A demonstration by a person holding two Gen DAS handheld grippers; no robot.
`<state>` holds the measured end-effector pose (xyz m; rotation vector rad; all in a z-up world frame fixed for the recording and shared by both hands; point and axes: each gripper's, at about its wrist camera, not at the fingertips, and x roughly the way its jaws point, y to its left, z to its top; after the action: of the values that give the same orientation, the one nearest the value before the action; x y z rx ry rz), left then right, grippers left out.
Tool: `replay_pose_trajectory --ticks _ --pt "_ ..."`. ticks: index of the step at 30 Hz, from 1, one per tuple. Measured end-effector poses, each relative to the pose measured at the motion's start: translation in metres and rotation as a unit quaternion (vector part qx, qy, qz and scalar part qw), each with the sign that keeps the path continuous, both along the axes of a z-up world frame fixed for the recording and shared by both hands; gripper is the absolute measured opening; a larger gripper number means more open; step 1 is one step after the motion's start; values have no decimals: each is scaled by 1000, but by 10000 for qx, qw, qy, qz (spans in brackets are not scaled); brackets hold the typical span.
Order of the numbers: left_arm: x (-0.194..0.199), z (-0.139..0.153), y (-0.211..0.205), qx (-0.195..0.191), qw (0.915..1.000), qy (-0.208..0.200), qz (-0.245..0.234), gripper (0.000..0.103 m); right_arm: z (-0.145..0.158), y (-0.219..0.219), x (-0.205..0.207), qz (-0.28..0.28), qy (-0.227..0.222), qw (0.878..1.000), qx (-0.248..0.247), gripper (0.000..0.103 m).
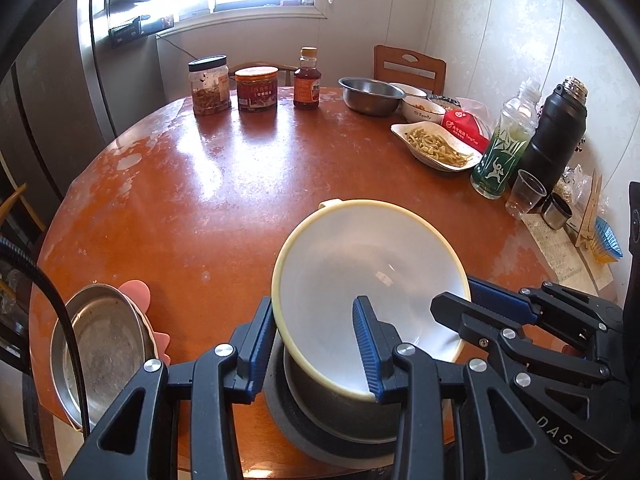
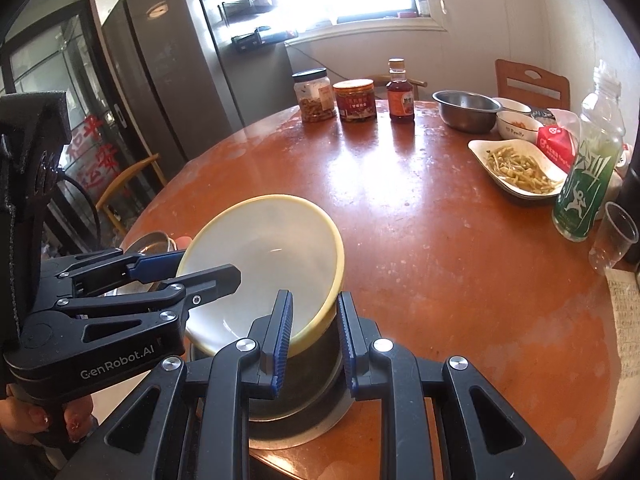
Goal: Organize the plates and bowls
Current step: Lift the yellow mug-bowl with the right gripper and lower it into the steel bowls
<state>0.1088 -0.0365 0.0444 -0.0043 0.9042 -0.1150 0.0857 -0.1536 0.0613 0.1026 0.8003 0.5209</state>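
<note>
Both grippers hold a white bowl with a cream rim (image 1: 360,264) (image 2: 264,256), tilted, over the near edge of the round brown table (image 1: 224,184). My left gripper (image 1: 312,344) is shut on the bowl's near rim, one finger inside and one outside. My right gripper (image 2: 314,336) is shut on the rim too, and it shows in the left wrist view (image 1: 472,300) on the bowl's right side. Right under the bowl a dark steel bowl (image 1: 332,408) (image 2: 304,380) sits in a grey plate (image 1: 288,436). To its left a steel plate (image 1: 104,348) lies on a pink plate (image 1: 138,292).
At the back stand two jars (image 1: 210,84) (image 1: 256,88), a sauce bottle (image 1: 307,80) and a steel bowl (image 1: 370,94). Along the right edge are white bowls (image 1: 422,108), a dish of food (image 1: 436,146), a green bottle (image 1: 504,148), a black flask (image 1: 556,132) and a plastic cup (image 1: 526,196).
</note>
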Motion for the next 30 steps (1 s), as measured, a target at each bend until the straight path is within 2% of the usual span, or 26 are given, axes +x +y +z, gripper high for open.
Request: replay_pose_trajectory --ticks 9,16,30 --pt "-4 -1 4 -62 9998 -176 37 39 -3 4 -5 52 -163 9998 -101 24" --pt "-7 -4 2 33 9997 -227 -11 39 -10 8 -10 81 -189 9996 -206 24" --pt "-17 -12 -2 39 9997 -150 -188 39 -20 9 -19 101 -210 9988 -426 24"
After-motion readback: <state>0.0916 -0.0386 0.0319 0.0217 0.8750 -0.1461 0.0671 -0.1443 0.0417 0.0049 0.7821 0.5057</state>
